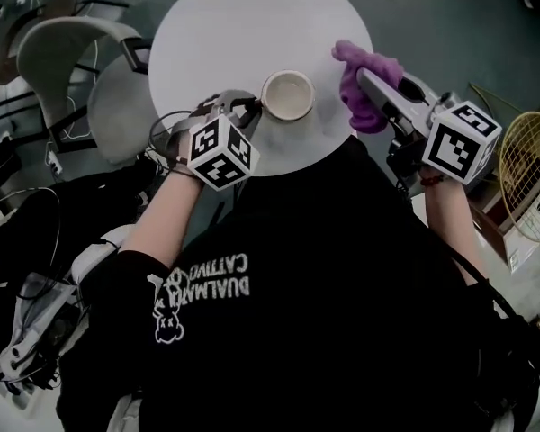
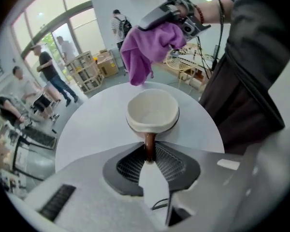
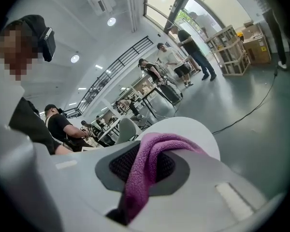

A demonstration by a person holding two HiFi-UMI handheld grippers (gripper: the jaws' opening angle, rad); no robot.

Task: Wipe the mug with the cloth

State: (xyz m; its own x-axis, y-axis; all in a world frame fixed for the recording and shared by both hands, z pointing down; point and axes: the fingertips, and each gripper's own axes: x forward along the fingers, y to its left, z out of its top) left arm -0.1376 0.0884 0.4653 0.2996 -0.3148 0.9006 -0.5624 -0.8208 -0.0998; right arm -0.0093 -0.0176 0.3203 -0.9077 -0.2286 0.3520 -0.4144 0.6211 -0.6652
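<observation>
My left tongs [image 2: 149, 162] clench the thin handle [image 2: 149, 146] of the stiff, likely fragile mug [image 1: 288, 94] at the desk's [image 1: 234, 25] near edge, a hold that may pivot, while my right tongs [image 3: 146, 170] grip the soft, limp cloth [image 1: 371, 68] nearby.

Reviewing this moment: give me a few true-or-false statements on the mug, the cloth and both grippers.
1. The left gripper is shut on the handle of the mug. True.
2. The cloth lies inside the mug. False: it hangs beside the mug, apart from it.
3. The mug is upright, opening upward. True.
4. The right gripper is empty. False: it is shut on the cloth.
</observation>
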